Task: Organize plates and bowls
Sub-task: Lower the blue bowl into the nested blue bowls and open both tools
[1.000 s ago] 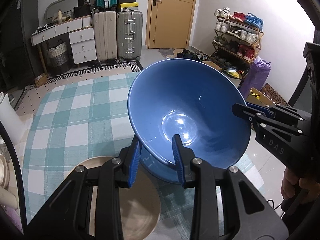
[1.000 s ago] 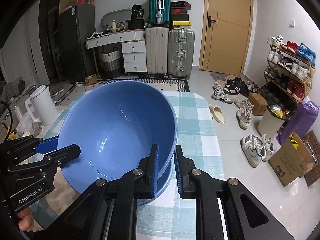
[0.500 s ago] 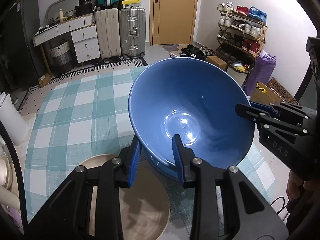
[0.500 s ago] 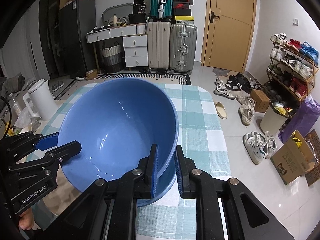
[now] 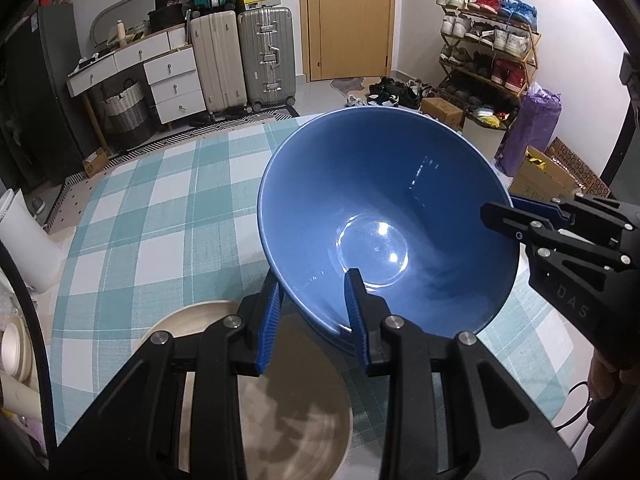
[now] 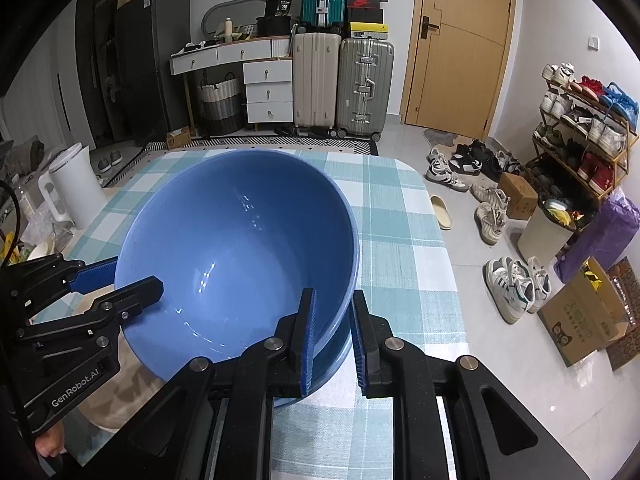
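Note:
A large blue bowl (image 5: 384, 216) is tilted above the checked tablecloth, and a second blue rim shows right under it. My left gripper (image 5: 314, 304) straddles the bowl's near rim, one finger inside and one outside, with a gap around the wall. My right gripper (image 6: 332, 320) is shut on the bowl's (image 6: 240, 248) rim on the opposite side; it shows at the right of the left wrist view (image 5: 520, 216). A beige plate (image 5: 288, 412) lies on the table under my left gripper.
The table with the teal and white checked cloth (image 5: 152, 208) ends close on the right (image 6: 420, 240), with floor and shoes beyond. A white kettle (image 6: 76, 188) stands at the table's left edge. White dishes (image 5: 14, 344) sit at the far left.
The bowl and both grippers have dropped slightly towards the table. The beige plate shows more under my left gripper. Both grippers stay at the rim.

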The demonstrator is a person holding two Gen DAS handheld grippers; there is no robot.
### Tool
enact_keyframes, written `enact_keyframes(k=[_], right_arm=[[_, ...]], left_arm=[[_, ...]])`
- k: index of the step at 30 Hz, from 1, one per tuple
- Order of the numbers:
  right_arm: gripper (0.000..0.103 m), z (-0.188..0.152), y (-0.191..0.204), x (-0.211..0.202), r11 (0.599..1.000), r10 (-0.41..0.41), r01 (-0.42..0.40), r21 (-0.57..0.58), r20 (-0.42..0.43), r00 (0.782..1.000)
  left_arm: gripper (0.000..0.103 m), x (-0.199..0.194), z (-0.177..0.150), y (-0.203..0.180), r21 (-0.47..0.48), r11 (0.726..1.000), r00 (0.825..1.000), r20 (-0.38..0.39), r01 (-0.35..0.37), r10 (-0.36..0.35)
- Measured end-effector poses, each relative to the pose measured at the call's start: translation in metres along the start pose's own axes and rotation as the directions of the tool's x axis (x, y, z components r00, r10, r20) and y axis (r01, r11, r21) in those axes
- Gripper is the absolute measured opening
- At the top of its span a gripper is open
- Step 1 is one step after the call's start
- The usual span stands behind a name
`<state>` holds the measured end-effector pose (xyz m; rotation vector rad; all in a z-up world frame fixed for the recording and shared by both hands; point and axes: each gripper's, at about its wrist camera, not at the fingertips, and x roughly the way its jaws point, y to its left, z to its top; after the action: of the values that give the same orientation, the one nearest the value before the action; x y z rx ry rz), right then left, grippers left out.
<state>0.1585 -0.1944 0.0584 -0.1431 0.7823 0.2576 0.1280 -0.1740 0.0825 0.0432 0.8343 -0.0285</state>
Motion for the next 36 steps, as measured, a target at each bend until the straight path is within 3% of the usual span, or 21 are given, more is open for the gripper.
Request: enact_keyframes(k=[14, 36], right_arm=[[0.017, -0.011, 0.009, 0.009, 0.998, -0.045, 0.045, -0.032, -0.002, 0.999], [0.017, -0.019, 0.008, 0.015, 0.998, -0.047, 0.046, -0.032, -0.016, 0.999]], left_arm=[[0.028, 0.022, -0.01, -0.003, 0.047, 0.998, 0.999, -0.011, -0.049, 0.049], [0.028, 0.041, -0.016, 0.008, 0.041, 0.999, 0.998, -0.055, -0.023, 0.025]])
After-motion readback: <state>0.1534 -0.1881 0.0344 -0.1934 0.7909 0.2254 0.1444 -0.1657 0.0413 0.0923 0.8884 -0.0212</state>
